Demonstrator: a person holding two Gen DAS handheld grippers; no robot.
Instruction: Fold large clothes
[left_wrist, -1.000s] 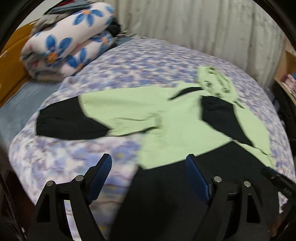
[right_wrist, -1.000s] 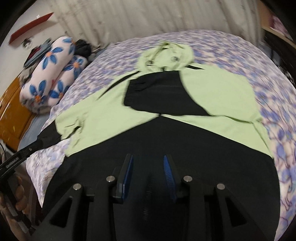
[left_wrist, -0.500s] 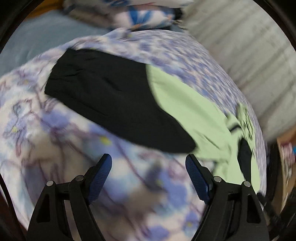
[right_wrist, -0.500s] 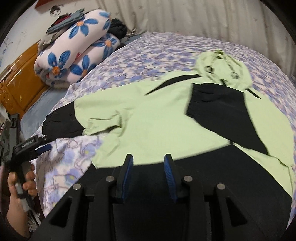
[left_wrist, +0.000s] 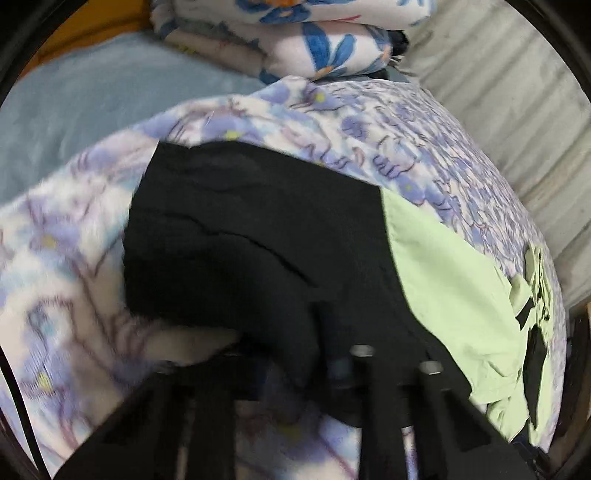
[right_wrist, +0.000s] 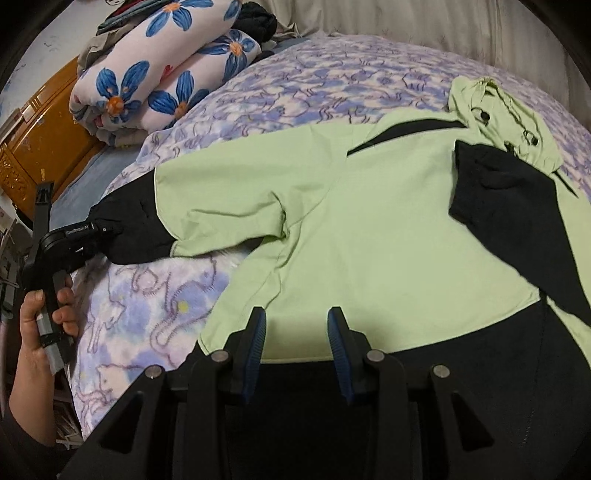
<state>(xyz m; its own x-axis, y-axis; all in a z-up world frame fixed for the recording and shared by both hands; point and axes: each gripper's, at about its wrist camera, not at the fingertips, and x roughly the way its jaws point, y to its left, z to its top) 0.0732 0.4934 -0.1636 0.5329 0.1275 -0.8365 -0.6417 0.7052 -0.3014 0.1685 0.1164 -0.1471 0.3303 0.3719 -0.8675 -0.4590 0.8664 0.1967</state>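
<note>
On left tool (right_wrist: 107, 236) side, small white lettering, too blurred to read

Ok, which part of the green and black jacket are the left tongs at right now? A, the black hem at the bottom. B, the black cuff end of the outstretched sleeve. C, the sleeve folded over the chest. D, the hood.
B: in the right wrist view the left tongs meet the black cuff of the outstretched sleeve, closing on its fabric, far from the hood.
</note>
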